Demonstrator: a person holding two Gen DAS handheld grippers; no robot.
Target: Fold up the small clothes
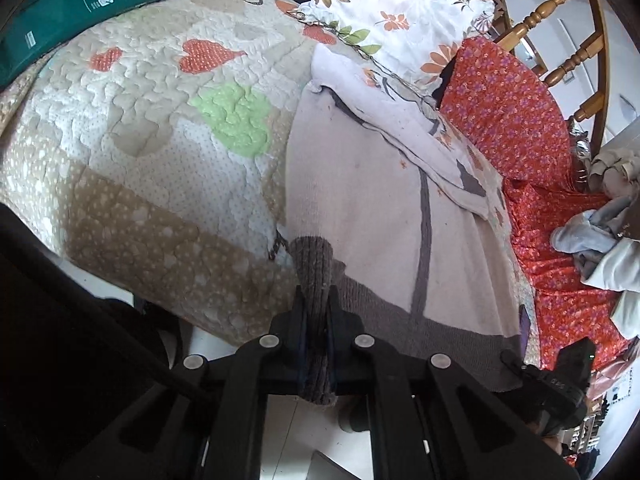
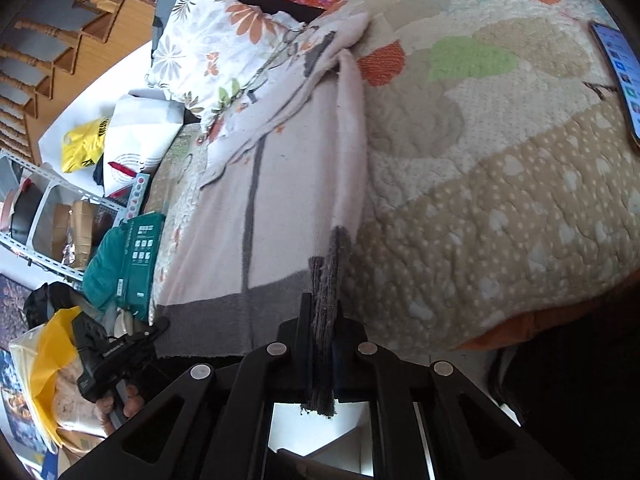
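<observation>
A pale pink knit sweater (image 1: 372,216) with a grey vertical stripe and a grey ribbed hem lies spread on a quilted bed cover; it also shows in the right wrist view (image 2: 288,184). My left gripper (image 1: 316,300) is shut on the grey hem at one bottom corner. My right gripper (image 2: 324,308) is shut on the grey hem at the other bottom corner. The far end of the sweater is bunched against a floral pillow (image 1: 400,12). The right gripper's body shows in the left wrist view (image 1: 560,388), the left one's in the right wrist view (image 2: 108,364).
The quilt (image 1: 160,128) has heart patches and ends at the bed edge near me. A green package (image 1: 80,4) lies far left, red floral fabric (image 1: 516,120) and a heap of clothes (image 1: 600,240) right. A phone (image 2: 620,72) lies on the quilt. Wooden chair, shelves and bags stand beside the bed.
</observation>
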